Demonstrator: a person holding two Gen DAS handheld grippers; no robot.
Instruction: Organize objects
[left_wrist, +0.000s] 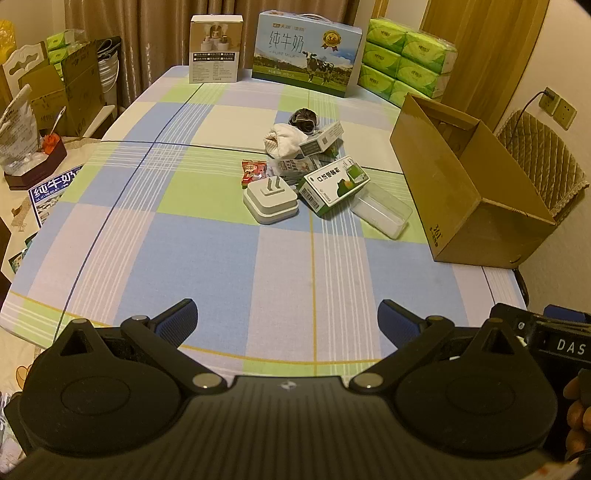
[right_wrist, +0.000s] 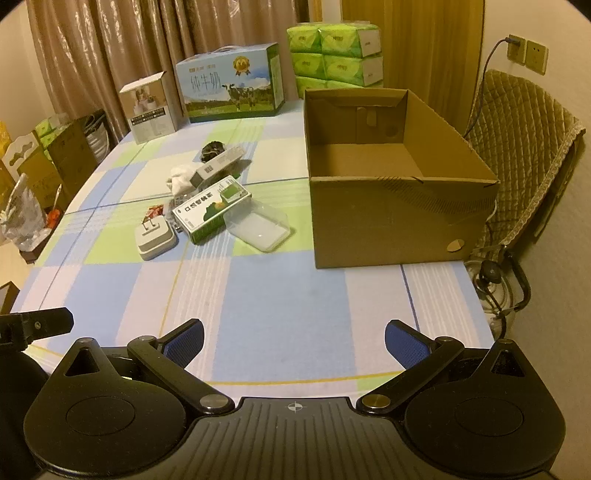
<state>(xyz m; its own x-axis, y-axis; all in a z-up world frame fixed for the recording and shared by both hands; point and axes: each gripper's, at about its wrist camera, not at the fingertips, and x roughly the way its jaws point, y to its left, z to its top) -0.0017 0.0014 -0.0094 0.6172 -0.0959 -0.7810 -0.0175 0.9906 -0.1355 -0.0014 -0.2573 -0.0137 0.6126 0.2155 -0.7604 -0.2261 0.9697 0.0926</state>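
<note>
Currently both grippers are hovering above the near edge of the table, each pointing downward at the checked tablecloth. The left gripper is standing at full spread with nothing between its blue pads; the right gripper is standing equally wide and is gripping nothing.

The clutter is lying mid-table: a white plug adapter with prongs up, a green-and-white carton, a clear plastic tray touching that carton, a red snack packet, a white cloth bundle, a small grey-white box and a dark round item that is too blurred to identify. Flattened wrappers under the carton are mostly being hidden.

The open cardboard box is sitting at the table's right edge. Only the right wrist view is showing its bare interior floor; the left wrist view is showing mostly its outer wall. The left view alone is showing fingers at the frame's right margin, cut off. A milk carton case is standing along the far edge.
</note>
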